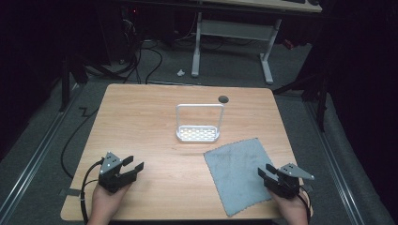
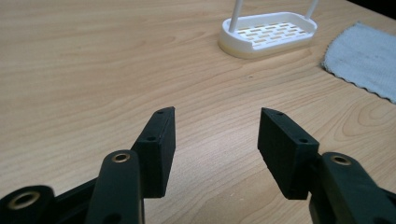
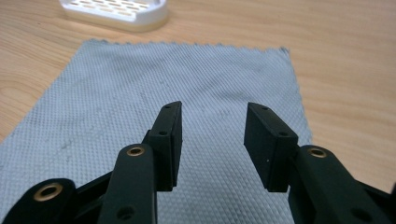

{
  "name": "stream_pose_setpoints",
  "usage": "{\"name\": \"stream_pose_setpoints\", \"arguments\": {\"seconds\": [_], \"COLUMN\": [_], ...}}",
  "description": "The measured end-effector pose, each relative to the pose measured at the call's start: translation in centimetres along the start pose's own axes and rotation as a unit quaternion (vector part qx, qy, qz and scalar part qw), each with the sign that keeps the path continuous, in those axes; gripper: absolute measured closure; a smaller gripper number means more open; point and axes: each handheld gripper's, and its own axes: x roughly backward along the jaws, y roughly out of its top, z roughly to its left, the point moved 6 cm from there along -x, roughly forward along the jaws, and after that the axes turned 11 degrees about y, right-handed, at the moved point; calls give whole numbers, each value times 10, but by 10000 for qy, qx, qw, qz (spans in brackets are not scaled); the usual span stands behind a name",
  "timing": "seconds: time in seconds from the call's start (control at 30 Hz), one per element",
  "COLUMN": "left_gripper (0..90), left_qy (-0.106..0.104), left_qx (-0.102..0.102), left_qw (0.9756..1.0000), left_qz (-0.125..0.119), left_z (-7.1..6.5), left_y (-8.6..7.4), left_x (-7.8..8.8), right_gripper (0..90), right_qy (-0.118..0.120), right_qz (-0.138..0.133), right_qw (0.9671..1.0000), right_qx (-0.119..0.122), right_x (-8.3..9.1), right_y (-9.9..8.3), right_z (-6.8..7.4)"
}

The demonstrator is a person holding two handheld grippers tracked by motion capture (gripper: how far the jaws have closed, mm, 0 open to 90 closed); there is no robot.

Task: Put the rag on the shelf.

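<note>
My right fingers (image 3: 212,116), blocky and black, gape wide over the grey waffle-weave cloth (image 3: 187,107), flat on the wooden surface (image 1: 141,122). My left fingers (image 2: 217,121) gape wide over bare woodgrain. At twelve o'clock sits a white slotted rack (image 1: 198,134) with a hoop handle.

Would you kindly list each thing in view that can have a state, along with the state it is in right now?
grey cloth: spread flat on the table, not folded, nothing on it.
white rack: upright, slotted tray empty, nothing hung on its frame.
left gripper: open, holding nothing, over bare wood.
right gripper: open, holding nothing, over the cloth's edge.
</note>
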Motion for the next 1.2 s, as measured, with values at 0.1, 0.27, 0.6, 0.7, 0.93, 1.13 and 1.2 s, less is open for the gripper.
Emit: {"name": "stream_pose_setpoints", "arguments": {"seconds": [0.1, 0.27, 0.6, 0.7, 0.93, 1.13, 1.2], "left_gripper": [472, 463, 434, 438, 443, 435, 436], "left_qy": [38, 4, 50, -41, -107, -93, -95], "left_qx": [-198, -186, -199, -12, -108, -96, -56], "left_qw": [9998, 9997, 9997, 10000, 9998, 9999, 9999], "left_qz": [22, 159, 114, 83, 96, 40, 32], "left_z": [-2, -10, -11, -13, -20, -17, -16], "left_y": [-2, -4, -1, 1, 2, 4, 4], "left_x": [-2, -6, -2, -3, -5, -3, -3], "right_gripper": [579, 582, 699, 825, 900, 900, 900], "right_qy": [70, 163, 522, 683, 1159, 1422, 1461], "right_qz": [-48, -50, 52, 178, 661, 1039, 1160], "right_qw": [9999, 9993, 9979, 9960, 9870, 9749, 9726], "right_qx": [100, 335, 380, 545, 895, 1363, 1384], "right_x": [-2, -3, -9, -12, -24, -35, -38], "right_y": [3, 6, 8, 6, -1, -10, -13], "right_z": [6, 16, 35, 46, 73, 93, 96]}}
